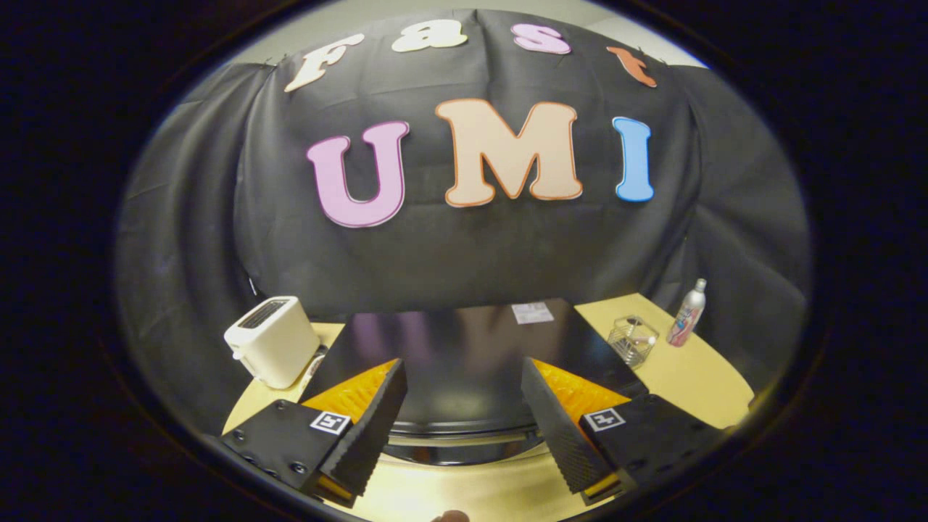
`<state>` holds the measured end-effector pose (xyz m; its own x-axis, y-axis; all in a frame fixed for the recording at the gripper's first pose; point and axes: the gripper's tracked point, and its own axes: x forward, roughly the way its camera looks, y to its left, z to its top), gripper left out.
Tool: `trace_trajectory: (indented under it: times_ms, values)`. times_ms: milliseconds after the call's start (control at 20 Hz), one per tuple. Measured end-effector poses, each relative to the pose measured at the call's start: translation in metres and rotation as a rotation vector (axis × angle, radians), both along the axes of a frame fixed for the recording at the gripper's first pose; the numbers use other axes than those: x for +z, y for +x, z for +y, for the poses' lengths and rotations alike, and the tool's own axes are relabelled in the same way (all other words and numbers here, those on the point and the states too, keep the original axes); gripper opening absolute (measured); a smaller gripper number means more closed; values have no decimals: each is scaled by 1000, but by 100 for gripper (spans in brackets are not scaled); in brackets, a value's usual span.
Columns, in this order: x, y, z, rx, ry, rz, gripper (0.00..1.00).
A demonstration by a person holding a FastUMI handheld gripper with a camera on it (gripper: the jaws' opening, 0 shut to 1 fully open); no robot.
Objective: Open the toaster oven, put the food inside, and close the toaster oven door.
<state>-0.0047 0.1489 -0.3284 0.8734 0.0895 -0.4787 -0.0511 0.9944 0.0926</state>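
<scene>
Gripper: two wedge-shaped fingers, black ribbed pads on inner faces, orange textured top sides. Black mounting blocks behind, each w/ small square b&w marker on top. Screws visible on left block. Fingers spread apart.

Gripper jaws spread wide (nothing between), angled downward.

Glossy black box-shaped toaster oven on pale wooden table, ahead of gripper fingers. White pop-up toaster left; clear glass holder, slim silver bottle right.
</scene>
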Motion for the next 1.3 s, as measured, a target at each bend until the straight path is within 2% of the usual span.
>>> trace_trajectory:
  times_ms: [250,350,750,1300]
  values:
    - [-29,-11,4,14,-11,76,100]
    - [-32,-10,4,11,-19,61,100]
    - [-30,-32,1,11,-9,59,100]
    - [-35,-83,-10,31,20,92,100]
